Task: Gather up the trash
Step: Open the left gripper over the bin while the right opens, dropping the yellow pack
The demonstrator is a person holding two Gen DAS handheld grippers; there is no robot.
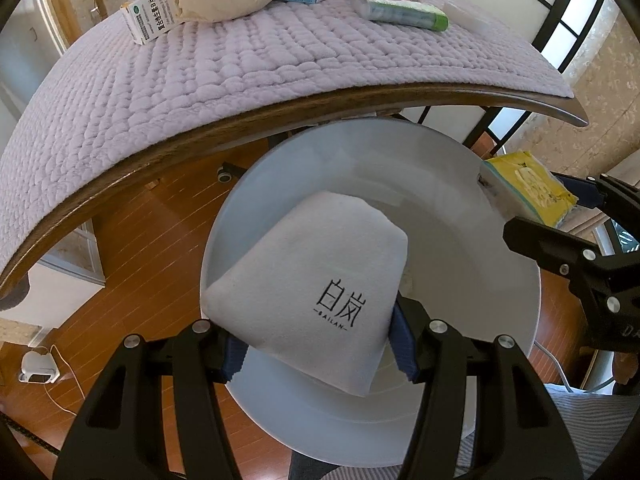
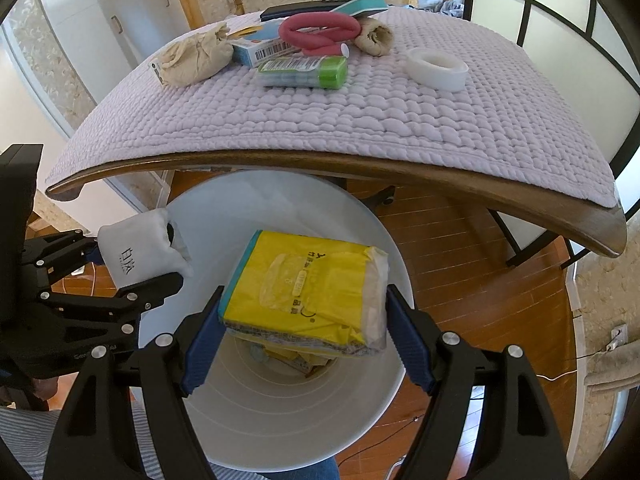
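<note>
My left gripper (image 1: 320, 350) is shut on a pale grey tissue pack (image 1: 312, 280) printed with "BAILAN", held over the white bin (image 1: 460, 216). My right gripper (image 2: 306, 340) is shut on a yellow tissue pack (image 2: 312, 280), its blue pads pressing both ends, above the bin's (image 2: 280, 420) mouth. Some yellow and clear scraps (image 2: 288, 356) lie at the bin's bottom. In the right wrist view the left gripper (image 2: 124, 264) with the grey pack (image 2: 136, 248) hangs at the bin's left rim. In the left wrist view the yellow pack (image 1: 528, 184) shows at the bin's right rim.
A wooden table with a lilac quilted cover (image 2: 360, 120) juts over the bin's far side. It carries a beige cloth bundle (image 2: 192, 56), medicine boxes (image 2: 260, 50), a pink tube (image 2: 320, 32), a green-capped pack (image 2: 304, 72) and a white tape roll (image 2: 438, 66). Wooden floor (image 2: 460, 260) surrounds the bin.
</note>
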